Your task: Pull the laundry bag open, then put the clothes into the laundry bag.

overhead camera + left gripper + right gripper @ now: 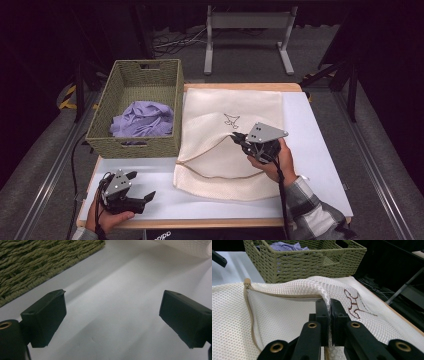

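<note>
A cream mesh bag point(227, 142) lies flat on the white table point(320, 145), at the centre of the high view. A tan zipper point(249, 307) runs along its opening, and a small brown stitched figure point(231, 120) marks its upper face. Whether anything is inside the bag cannot be told.

The right gripper point(239, 139) sits at about 4 o'clock from the bag's middle, held in the person's right hand point(280, 162). In the right gripper view its jaws stand together, clamped on a fold of the bag's top layer just beside the zipper, and that layer is lifted into a ridge above the lower one, so the mouth gapes a little.

A green woven basket point(137, 107) stands at 9 o'clock from the bag, touching or nearly touching the bag's left edge. In it lies a crumpled purple cloth point(143, 120), bunched toward the near end and well below the rim. The right gripper view shows the same cloth point(284, 245) peeping over the basket wall point(312, 263).

The left gripper point(141, 186) rests at 7 o'clock, near the table's front left corner, in the left hand point(107, 217). Its jaws stand wide apart with nothing between them; the left gripper view shows bare table point(112, 302) in the gap, the basket point(37, 262) at 10 o'clock and a corner of the bag point(192, 246) at 1 o'clock.
</note>
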